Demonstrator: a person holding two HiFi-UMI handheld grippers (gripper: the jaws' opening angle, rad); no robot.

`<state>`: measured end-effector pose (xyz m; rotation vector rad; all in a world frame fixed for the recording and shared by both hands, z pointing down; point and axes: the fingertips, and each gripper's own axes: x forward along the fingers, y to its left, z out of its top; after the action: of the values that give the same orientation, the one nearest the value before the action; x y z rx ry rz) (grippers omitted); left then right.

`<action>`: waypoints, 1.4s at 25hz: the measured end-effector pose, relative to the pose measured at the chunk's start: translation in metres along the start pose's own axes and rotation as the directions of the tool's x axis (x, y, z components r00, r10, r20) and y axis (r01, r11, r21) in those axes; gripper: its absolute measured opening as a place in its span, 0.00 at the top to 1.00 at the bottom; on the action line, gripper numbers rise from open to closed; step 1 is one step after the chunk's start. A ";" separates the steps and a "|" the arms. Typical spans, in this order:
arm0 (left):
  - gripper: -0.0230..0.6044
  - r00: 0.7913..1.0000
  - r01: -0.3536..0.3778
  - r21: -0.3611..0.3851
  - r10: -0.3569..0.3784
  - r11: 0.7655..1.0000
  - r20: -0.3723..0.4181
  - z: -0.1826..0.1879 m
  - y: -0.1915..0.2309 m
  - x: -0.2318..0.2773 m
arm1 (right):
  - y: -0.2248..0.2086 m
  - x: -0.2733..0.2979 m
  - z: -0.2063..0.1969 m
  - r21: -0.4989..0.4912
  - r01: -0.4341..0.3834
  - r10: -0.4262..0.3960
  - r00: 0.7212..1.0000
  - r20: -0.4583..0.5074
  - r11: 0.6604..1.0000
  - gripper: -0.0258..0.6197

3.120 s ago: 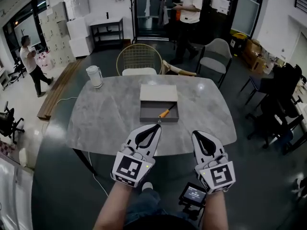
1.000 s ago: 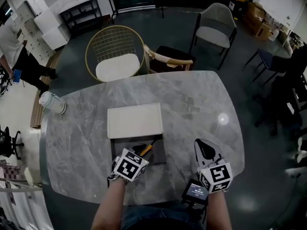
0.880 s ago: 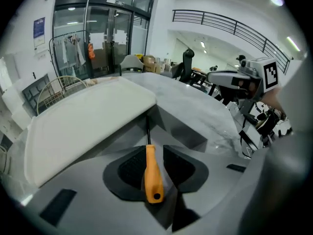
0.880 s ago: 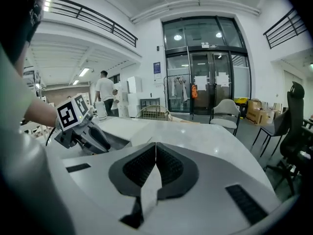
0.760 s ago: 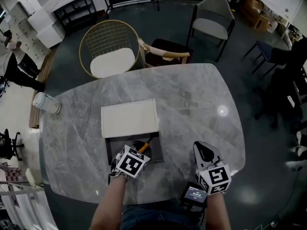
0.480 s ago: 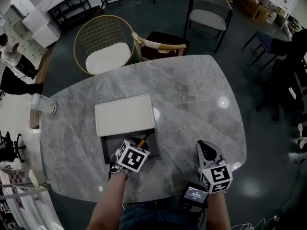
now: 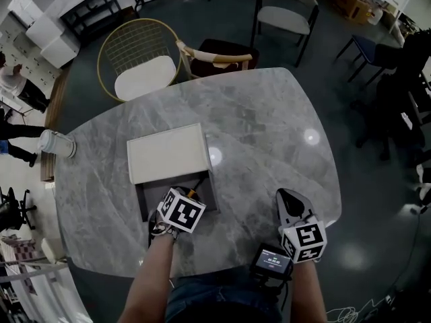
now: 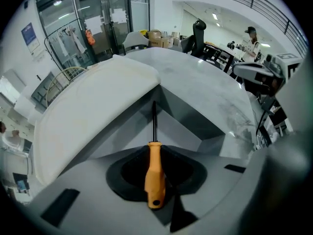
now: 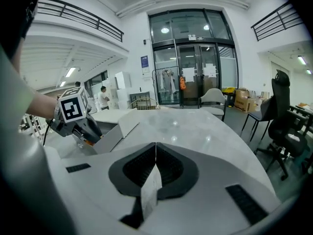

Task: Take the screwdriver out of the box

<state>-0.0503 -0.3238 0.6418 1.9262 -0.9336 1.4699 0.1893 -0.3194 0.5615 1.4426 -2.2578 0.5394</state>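
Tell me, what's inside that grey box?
An orange-handled screwdriver, its handle gripped by the left gripper, whose jaws have just been closing. That gripper hides some of the box floor.

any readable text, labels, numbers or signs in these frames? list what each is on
No text reads clearly.
Left marker cube, right marker cube: square patterns, no letters.
Small screen beside the right marker cube: lit, too small.
Blue wall sign: blurred.
Papers on glass doors: blurred.
Screwdriver handle, box lid: no print visible.
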 end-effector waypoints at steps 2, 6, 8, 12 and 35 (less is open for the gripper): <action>0.83 1.000 -0.007 0.006 0.007 1.000 0.004 -0.001 0.001 -0.007 | -0.001 -0.002 0.002 -0.001 -0.001 0.001 1.000 0.002 1.000 0.92; 0.83 1.000 -0.017 0.012 0.017 1.000 0.026 0.000 0.002 -0.022 | 0.000 -0.004 0.008 -0.002 -0.006 0.006 1.000 0.019 1.000 0.92; 0.84 0.999 -0.021 0.014 0.020 1.000 0.040 0.001 0.002 -0.028 | 0.003 -0.003 0.013 -0.006 -0.012 0.012 0.999 0.030 1.000 0.92; 0.84 0.998 -0.028 0.031 0.027 0.999 0.052 0.003 0.002 -0.036 | 0.008 -0.002 0.026 -0.022 -0.021 0.023 0.998 0.060 1.000 0.92; 0.84 0.845 0.033 -0.103 0.027 0.994 0.535 0.083 0.012 -0.115 | -0.001 -0.016 0.108 -0.108 0.020 0.002 0.979 0.206 0.994 0.92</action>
<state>-0.0294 -0.3712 0.5088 2.2989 -1.2165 0.8507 0.1823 -0.3637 0.4623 1.5135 -2.3960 0.2685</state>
